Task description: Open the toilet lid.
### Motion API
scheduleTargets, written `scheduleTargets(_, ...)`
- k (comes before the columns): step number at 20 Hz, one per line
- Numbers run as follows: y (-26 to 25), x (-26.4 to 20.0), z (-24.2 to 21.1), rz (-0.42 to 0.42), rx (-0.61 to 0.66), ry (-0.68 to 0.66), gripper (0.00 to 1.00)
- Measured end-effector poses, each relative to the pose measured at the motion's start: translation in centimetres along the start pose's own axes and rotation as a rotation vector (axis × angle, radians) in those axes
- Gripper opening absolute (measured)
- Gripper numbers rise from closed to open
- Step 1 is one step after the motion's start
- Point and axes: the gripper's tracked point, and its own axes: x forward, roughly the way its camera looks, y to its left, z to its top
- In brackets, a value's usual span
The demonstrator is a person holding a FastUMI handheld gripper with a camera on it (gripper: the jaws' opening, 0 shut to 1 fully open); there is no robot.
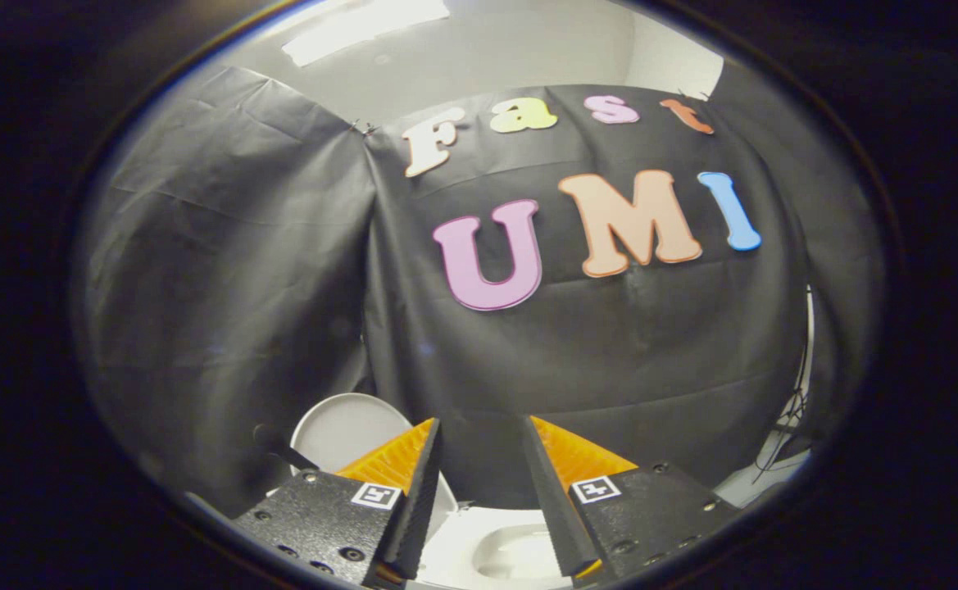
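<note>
- The tongs (479,447) stand wide apart here, a clear gap between the two fingers, and nothing is gripped in that gap.
- Down below and just behind the left finger sits the round white plastic toilet lid (347,428), raised and tilted back, its smooth face turned toward the camera.
- The left finger covers the lid's right edge; whether finger and lid touch, I cannot tell.
- Between the fingers, low and close, there is the glossy white ceramic toilet bowl (505,551), its oval hollow showing just inside the right finger.
- A dark, slim rod-like thing (282,447) crosses the lid's left edge; what it is stays unclear.
- Beyond the fingertips hangs the creased black cloth booth wall (610,360), draped in folds right across the back.
- Above the cloth runs a pale grey room wall (487,49) with a bright patch of light on it.
- Off to the right, past the cloth's edge, thin dark cables (786,434) dangle over a pale floor (761,483).
</note>
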Motion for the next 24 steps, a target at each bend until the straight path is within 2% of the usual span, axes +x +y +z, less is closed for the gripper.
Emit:
scheduleTargets(4,-5.7,-1.9,-0.5,-0.088,-0.011,0.024,0.61)
scheduleTargets(11,-13.3,-6.1,-2.7,-0.178,0.015,0.091,0.61)
scheduleTargets(24,-20.5,-8.7,-6.6,-0.138,0.153,0.149,0.61)
